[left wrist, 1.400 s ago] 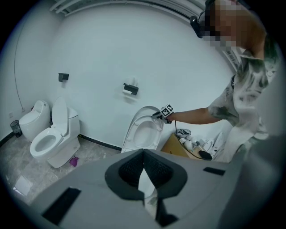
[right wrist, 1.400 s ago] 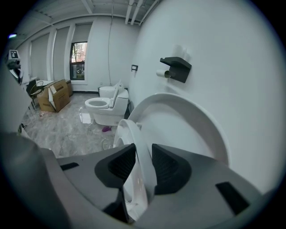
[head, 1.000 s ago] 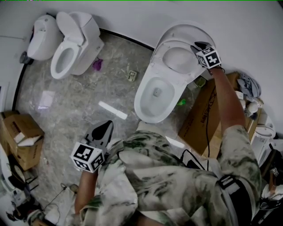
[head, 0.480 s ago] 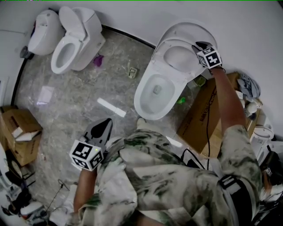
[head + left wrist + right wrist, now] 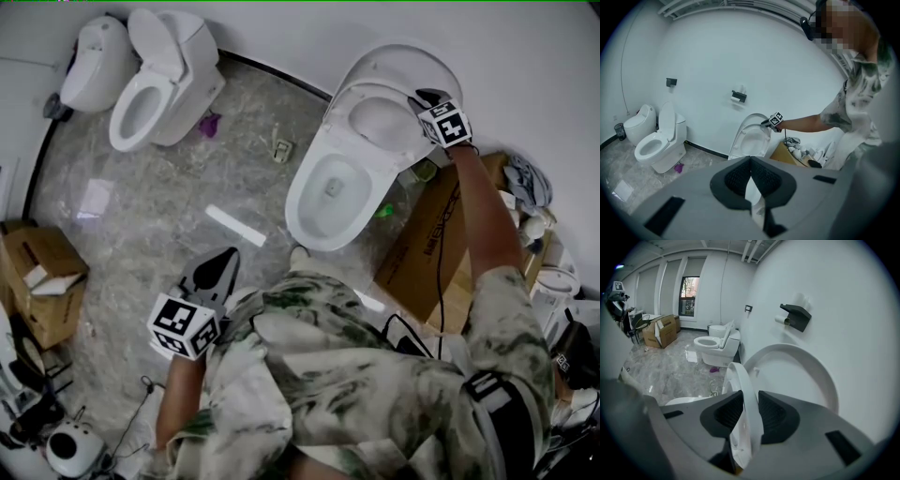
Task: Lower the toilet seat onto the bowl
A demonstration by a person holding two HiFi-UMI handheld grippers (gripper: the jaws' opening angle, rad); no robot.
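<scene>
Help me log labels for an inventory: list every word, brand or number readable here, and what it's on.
Cardboard box beside the toilet: dark print down its side, too blurred to read.
Marker cubes on the left gripper and the right gripper, which holds the toilet seat: square patterns only, no letters.
Nothing else legible.

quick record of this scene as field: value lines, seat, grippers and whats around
seat: seat raised, off the bowl, just in front of the lid
right gripper: right gripper shut on the seat rim
left gripper: left gripper shut, empty, away from the toilet
nearby: box beside the bowl; second toilet by the wall
</scene>
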